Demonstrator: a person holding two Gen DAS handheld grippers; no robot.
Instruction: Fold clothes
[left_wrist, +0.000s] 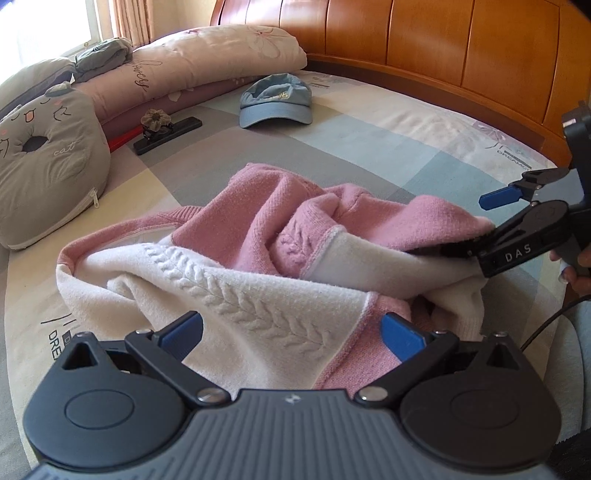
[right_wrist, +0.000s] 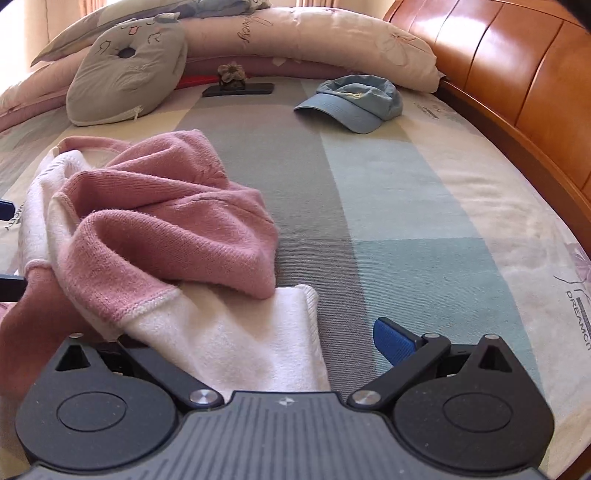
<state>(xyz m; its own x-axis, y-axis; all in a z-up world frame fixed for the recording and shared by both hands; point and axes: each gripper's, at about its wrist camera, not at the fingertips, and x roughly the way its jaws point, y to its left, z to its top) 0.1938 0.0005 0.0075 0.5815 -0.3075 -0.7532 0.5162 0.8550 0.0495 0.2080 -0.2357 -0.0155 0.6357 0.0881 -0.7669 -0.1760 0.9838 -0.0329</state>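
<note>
While the pink-and-white sweater lies bunched in a loose heap near the foot edge of the bed, well short of the blue cap and the pillows beyond it, both tongs stand spread wide. The left gripper has its blue pads on either side of the near white panel without pinching it, and the right gripper straddles a white hem or cuff, one finger hidden under the cloth, the other bare over the sheet. Judged from this, the garment is crumpled, not folded, so the work at hand looks like taking hold of two edges and spreading the knit flat. To do it well, each gripper should close on a single layer at a seam or hem, not a bunched handful, then the two should draw apart evenly so the thick knit does not twist. Counted: one sweater, one cap, one grey cat cushion, one dark bar with a fabric flower, two grippers.
</note>
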